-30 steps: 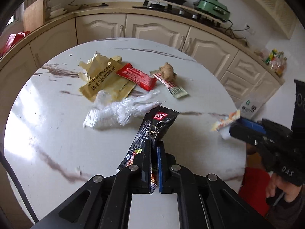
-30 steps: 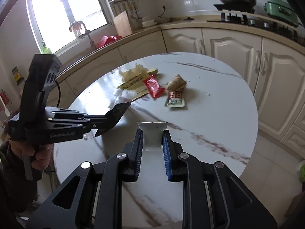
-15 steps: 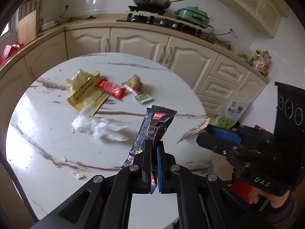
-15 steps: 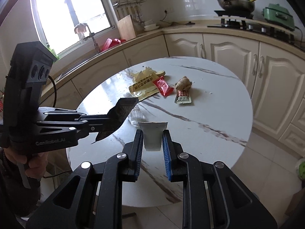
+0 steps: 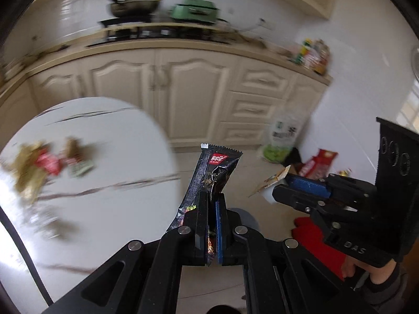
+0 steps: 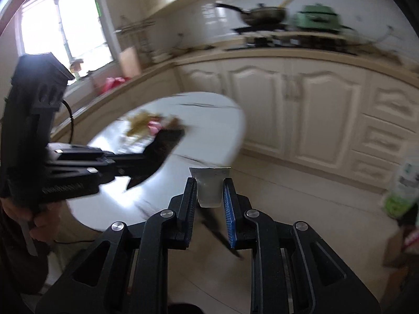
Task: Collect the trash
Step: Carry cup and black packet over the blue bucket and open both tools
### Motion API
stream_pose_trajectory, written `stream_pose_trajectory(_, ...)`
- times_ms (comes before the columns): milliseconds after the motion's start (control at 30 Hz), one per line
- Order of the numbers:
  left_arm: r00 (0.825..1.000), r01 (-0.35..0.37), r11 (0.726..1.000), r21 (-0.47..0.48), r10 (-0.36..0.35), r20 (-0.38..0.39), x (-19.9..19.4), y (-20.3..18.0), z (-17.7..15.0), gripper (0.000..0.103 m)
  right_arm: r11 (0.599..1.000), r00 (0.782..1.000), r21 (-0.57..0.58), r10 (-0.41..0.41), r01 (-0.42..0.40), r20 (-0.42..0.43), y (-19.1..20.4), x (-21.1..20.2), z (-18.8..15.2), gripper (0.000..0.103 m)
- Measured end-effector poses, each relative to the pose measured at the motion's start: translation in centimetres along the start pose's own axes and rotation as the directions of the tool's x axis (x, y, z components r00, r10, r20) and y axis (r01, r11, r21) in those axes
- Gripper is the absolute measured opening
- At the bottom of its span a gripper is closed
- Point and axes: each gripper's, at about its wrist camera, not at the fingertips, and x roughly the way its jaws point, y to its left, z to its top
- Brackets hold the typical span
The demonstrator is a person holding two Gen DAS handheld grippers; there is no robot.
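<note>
My left gripper is shut on a black snack wrapper with a red label, held upright in the air past the table's edge. My right gripper is shut on a small white packet; the left wrist view shows it to the right with the packet's colourful edge sticking out. The right wrist view shows the left gripper at the left holding the dark wrapper. Blurred wrappers lie on the round white marble table.
Cream kitchen cabinets run behind, with a stove, a wok and a green pot on the counter. Bags and packets stand on the tiled floor by the wall at the right. A red object sits low under my right gripper.
Both grippers have swung to the right, away from the table and toward the floor by the cabinets, each keeping its wrapper. The views are motion-blurred now.
</note>
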Motion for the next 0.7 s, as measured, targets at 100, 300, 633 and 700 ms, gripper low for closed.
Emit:
stream_pose_trajectory(100,0.999,0.033,0.999,0.039,-0.031,-0.037,3.9,-3.1,1.2,0.001,0.996,0.997,0.062,-0.062,0.065,-0.035,-4.3,-0.3,-1.9,0.02)
stream_pose_trajectory(300,0.99,0.066,0.994,0.084,-0.054,-0.13,12.1,-7.0,2.8,0.001,0.972,0.989,0.195,-0.115,0.132,-0.095,-11.7,1.6,-6.1,0.022)
stream_pose_trajectory(633,0.945,0.103,0.989,0.104,-0.065,-0.319,26.2,-9.2,4.3,0.001,0.925,0.977,0.332,-0.139,0.187,-0.163,-20.3,2.9,-11.2,0.029)
stream_pose_trajectory(700,0.938,0.103,0.989,0.11,-0.059,-0.342,29.0,-10.1,5.1,0.001,0.921,0.975,0.339,-0.145,0.195,-0.165,-21.1,2.8,-11.9,0.03)
